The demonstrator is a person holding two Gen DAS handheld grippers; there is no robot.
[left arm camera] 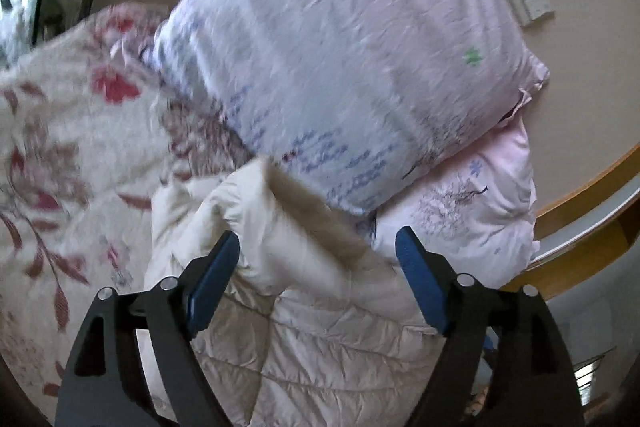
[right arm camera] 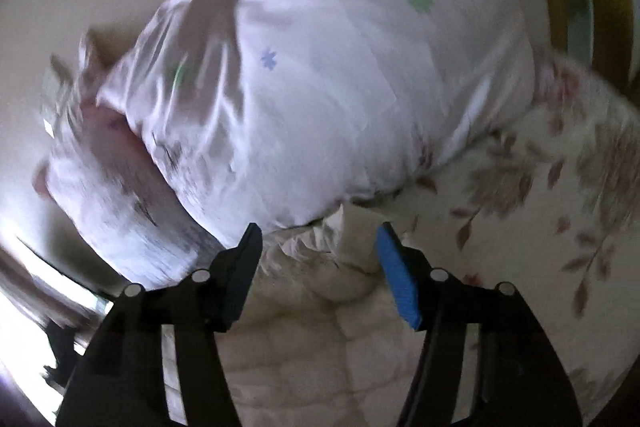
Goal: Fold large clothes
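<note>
While both tongs stand open with nothing pinched, the left gripper [left arm camera: 318, 251] hangs wide over the cream quilted coat [left arm camera: 320, 347], its blue pads [left arm camera: 212, 283] apart from the fabric; the right gripper [right arm camera: 318, 259] gapes less widely above the same coat [right arm camera: 320, 367]. That coat lies bunched on the floral bedspread [left arm camera: 60, 147], its tan-lined fold [left arm camera: 316, 215] against the pink pillows [left arm camera: 340, 47] at the bed's head edge. A fold looks just laid down; next, I judge, each gripper needs a fresh edge to pinch.
</note>
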